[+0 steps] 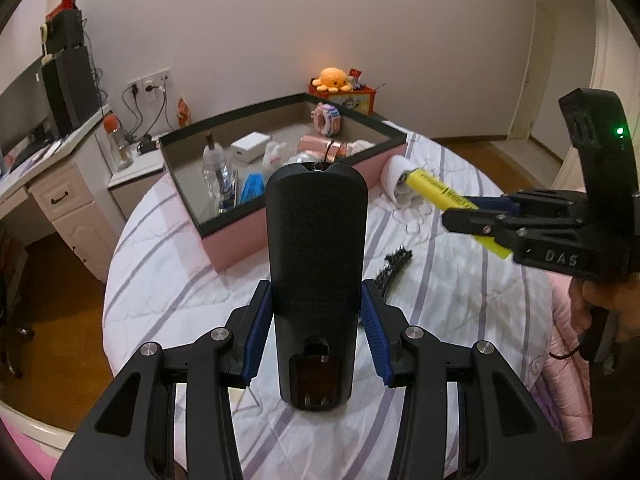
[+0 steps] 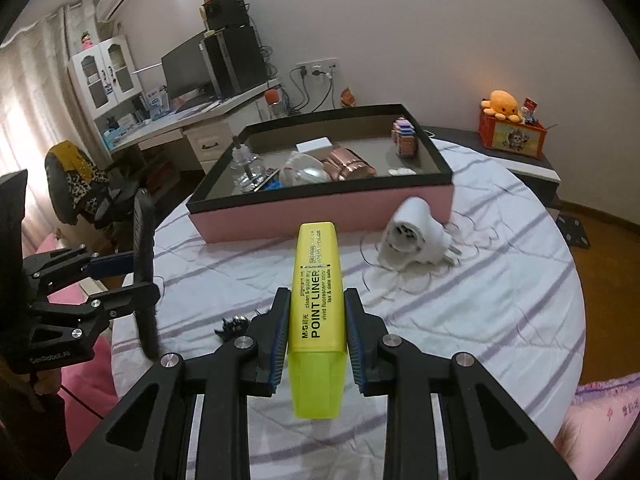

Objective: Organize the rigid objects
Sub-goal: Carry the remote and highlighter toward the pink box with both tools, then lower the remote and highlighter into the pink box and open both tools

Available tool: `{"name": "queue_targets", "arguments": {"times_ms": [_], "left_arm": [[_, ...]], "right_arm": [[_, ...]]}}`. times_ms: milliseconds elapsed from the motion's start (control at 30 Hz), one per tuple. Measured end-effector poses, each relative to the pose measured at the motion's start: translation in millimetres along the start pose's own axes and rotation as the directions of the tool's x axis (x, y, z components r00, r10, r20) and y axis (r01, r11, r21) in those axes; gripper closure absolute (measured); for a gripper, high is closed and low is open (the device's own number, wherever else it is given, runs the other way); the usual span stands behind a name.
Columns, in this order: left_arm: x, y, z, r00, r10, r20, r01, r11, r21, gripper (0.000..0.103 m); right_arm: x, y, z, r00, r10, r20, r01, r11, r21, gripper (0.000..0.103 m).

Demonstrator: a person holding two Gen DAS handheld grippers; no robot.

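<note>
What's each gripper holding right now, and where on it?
Left gripper: a flat black device, jaws clamped on its long sides near the lower end. Right gripper: a yellow highlighter, gripped across its body just above the translucent cap.

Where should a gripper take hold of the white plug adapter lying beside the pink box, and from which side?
Probably across the white plug adapter's round body, coming from above: it lies on its side on the bedspread, pins pointing right.
</note>
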State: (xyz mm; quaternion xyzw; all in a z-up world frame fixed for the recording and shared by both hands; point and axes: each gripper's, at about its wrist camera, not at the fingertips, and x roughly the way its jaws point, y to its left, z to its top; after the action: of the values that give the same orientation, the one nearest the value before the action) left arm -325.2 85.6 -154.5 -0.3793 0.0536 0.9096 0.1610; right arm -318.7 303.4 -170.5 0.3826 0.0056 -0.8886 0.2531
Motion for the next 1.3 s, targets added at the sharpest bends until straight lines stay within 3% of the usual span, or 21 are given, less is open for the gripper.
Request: {"name": "queue_targets", "arguments": {"times_ms": [433, 867, 1133, 1300], "left_arm": [[15, 8, 38, 1.0, -0.01, 0.029, 0.01, 1.0, 0.0, 0.059], [40, 30, 108, 0.997, -0.016, 0.08, 0.017, 1.0, -0.01, 0.059], [71, 51, 133, 0.997, 0.003, 0.071, 0.001, 0.999, -0.053, 0.059], [105, 65, 136, 1.0, 0.024, 0.013, -0.023, 0.997, -0.077, 0.059]], "right_arm": [[20, 15, 40, 1.0, 0.023, 0.007, -0.022, 0.997, -0.068, 0.076], [51, 16, 97, 0.999, 0.03, 0.021, -0.028, 0.993, -0.113, 0.076], [82, -3, 119, 0.998, -0.067, -0.002, 0.066, 0.991, -0.117, 0.076], [104, -26, 120, 0.99, -0.138, -0.038, 0.134, 0.986, -0.1, 0.076]]}}
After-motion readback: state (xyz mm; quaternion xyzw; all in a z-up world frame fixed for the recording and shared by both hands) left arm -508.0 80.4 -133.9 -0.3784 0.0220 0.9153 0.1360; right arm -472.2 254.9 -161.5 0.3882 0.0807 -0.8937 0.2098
